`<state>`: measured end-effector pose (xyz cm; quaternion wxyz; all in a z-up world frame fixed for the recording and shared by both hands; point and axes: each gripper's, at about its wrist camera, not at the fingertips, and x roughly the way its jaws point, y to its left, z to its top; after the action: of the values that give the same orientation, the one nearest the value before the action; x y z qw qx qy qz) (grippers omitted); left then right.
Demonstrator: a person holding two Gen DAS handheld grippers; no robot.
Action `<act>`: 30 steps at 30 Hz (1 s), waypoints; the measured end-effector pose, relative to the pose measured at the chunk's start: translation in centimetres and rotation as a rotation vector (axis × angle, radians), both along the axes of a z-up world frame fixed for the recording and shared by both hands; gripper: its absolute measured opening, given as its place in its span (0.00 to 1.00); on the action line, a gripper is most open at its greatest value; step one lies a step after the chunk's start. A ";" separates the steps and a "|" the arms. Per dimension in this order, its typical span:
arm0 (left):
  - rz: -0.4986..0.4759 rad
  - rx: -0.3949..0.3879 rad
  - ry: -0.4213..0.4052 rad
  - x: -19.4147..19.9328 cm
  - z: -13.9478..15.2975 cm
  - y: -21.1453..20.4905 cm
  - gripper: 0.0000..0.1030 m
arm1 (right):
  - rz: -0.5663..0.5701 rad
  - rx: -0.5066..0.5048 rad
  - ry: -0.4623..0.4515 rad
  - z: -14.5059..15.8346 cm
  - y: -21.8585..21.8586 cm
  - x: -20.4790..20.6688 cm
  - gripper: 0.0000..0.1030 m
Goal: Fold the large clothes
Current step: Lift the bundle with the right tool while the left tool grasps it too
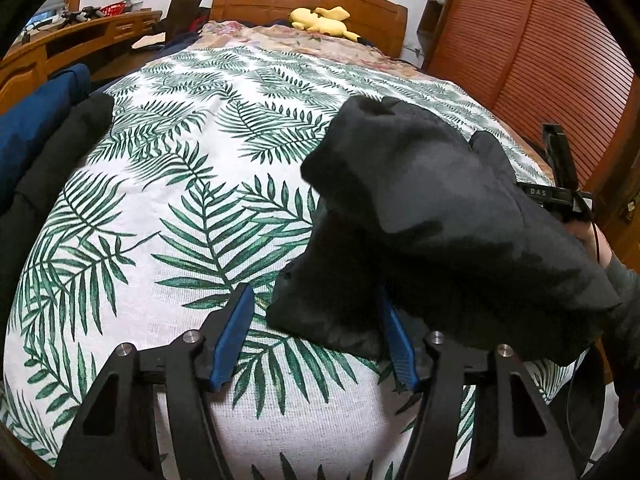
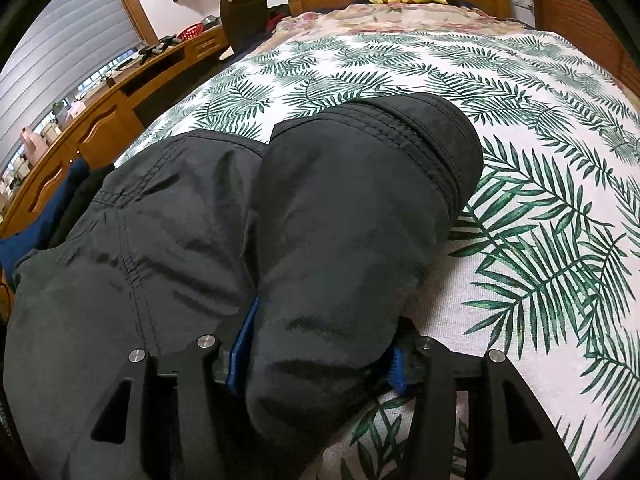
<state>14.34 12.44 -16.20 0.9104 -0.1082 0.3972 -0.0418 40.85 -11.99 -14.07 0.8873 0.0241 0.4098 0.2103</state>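
A black garment [image 1: 432, 216] hangs bunched above the leaf-print bed cover [image 1: 192, 208], to the right of my left gripper [image 1: 316, 320]. The left gripper's blue fingers [image 1: 234, 336] are spread wide and hold nothing; the cloth drapes over the right finger. In the right wrist view the same black garment [image 2: 248, 240] fills the left and middle. My right gripper [image 2: 320, 344] is shut on a thick fold of it, and the fold hides most of its blue pads. The right gripper also shows at the left wrist view's right edge [image 1: 560, 192].
Folded dark blue and black clothes [image 1: 44, 132] lie at the bed's left edge. A yellow plush toy [image 1: 324, 20] sits by the wooden headboard [image 1: 304, 0]. A wooden desk [image 2: 100, 112] runs along the left. A slatted wardrobe [image 1: 532, 40] stands on the right.
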 end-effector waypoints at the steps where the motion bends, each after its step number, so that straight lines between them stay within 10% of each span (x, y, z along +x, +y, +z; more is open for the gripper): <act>1: 0.007 -0.004 0.006 0.0 0.0 0.0 0.62 | -0.001 -0.004 -0.008 -0.1 0.0 -0.1 0.54; 6: 0.029 0.041 0.030 -0.3 0.4 -0.8 0.62 | -0.003 0.014 -0.024 -0.4 -0.2 -1.0 0.54; 13: 0.031 -0.005 0.036 -0.8 1.1 -1.5 0.18 | -0.008 0.041 -0.032 -0.6 -0.9 -1.7 0.53; 18: 0.038 0.028 -0.038 -2.4 3.7 -3.2 0.12 | -0.004 0.003 -0.109 0.6 -0.4 -3.7 0.36; 30: 0.074 -0.028 -0.177 -5.6 6.8 -0.5 0.10 | 0.074 -0.062 -0.263 8.6 4.5 -7.2 0.33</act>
<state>8.72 11.94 -9.36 0.9412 -0.1315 0.3103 -0.0229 33.68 -7.46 -5.50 0.9253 -0.0460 0.2969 0.2313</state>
